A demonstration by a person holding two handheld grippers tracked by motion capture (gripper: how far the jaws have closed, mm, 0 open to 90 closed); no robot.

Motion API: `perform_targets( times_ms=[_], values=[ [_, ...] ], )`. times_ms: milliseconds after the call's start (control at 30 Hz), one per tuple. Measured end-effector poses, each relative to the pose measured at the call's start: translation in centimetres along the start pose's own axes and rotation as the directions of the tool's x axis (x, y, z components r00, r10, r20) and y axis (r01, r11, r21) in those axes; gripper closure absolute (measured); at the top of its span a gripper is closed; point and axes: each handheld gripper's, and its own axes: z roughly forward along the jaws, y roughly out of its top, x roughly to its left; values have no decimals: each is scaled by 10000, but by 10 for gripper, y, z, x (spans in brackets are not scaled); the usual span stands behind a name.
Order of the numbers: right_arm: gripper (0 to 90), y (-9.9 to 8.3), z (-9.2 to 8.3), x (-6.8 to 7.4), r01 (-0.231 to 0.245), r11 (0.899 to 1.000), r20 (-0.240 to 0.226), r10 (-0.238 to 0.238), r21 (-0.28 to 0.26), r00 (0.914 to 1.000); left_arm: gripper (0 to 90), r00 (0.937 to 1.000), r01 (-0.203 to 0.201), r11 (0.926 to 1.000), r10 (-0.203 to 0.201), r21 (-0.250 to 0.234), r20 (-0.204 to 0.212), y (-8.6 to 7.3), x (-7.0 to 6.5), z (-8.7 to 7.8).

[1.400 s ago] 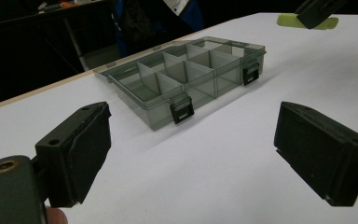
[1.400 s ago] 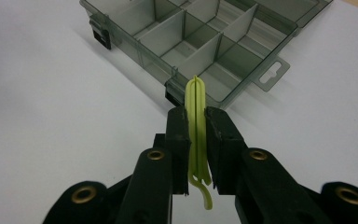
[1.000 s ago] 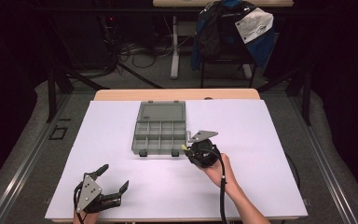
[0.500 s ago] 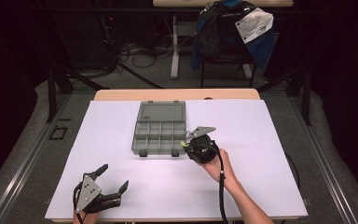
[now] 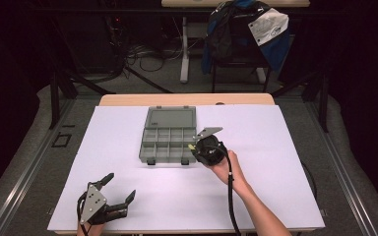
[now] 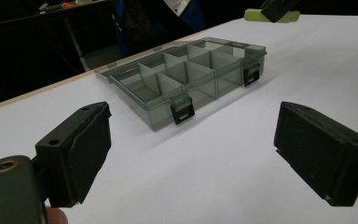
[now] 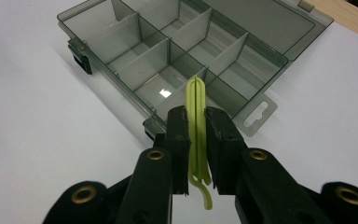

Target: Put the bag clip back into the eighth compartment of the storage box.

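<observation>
A thin, flat, yellow-green plastic clip (image 7: 197,122) is held edge-on between the pads of the right gripper (image 7: 196,140), whose jaws are clenched tight against its two faces. A groove is seen running down the middle of the clip's narrow edge, its top end is rounded, and a small hooked tail is seen curling out below the pads. In the right gripper view its tip is seen over the near edge of a smoky grey, see-through box (image 7: 177,51), at the corner compartment beside a black latch; whether the clip touches the rim cannot be told. In the left gripper view the same clip (image 6: 271,17) is seen as a pale green bar raised above the far corner of the box (image 6: 186,74). The box is divided by thin walls into two rows of small compartments, its lid is laid open flat on the far side, and two black latches are fitted on its front wall. In the high view the box (image 5: 169,135) is set near the middle of a white table (image 5: 275,196), with the right gripper (image 5: 195,147) at its front right corner and the person's forearm stretched up from the lower edge. The left gripper (image 5: 120,187) is rested well apart, near the front left edge of the table, with its jaws spread wide and nothing between them.
</observation>
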Motion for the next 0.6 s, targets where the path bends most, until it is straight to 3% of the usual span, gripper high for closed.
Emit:
perform_targets(
  times_ms=[600],
  values=[
    [800, 13, 15, -4, 190, 9988, -76, -187, 444, 9998, 109, 10000, 22, 10000, -23, -71, -75, 0, 1, -1]
  ],
)
